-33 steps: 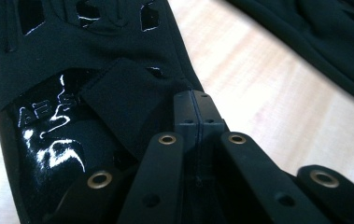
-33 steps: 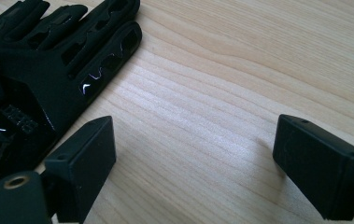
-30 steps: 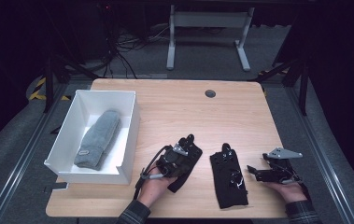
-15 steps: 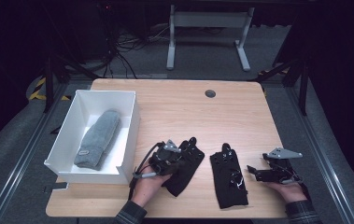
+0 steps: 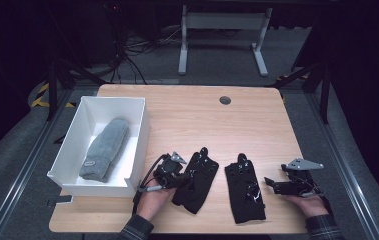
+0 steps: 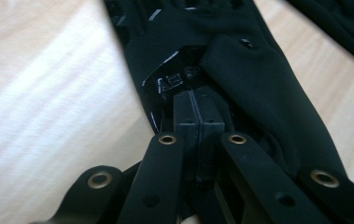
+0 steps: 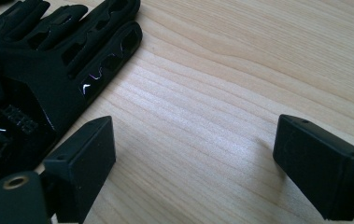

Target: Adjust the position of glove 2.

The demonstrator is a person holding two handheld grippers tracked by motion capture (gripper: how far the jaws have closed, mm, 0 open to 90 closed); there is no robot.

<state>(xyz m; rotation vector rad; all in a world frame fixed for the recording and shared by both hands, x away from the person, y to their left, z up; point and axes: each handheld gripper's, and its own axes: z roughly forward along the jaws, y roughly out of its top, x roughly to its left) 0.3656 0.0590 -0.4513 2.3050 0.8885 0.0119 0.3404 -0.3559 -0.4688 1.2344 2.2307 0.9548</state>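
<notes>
We see the left gripper (image 5: 177, 176), clamped on the left black glove (image 5: 197, 182), has dragged it slightly toward the white box (image 5: 138, 131). The right gripper (image 5: 277, 186) rests open beside the second glove (image 5: 246, 192). We judge boxing has begun.

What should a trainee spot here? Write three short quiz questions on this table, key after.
1. True or false: the grey fabric item lies inside the white box.
2. How many black gloves lie on the table?
3. Which tool's jaws stand open? A: left tool. B: right tool.
Key: 1 true; 2 two; 3 B.
</notes>
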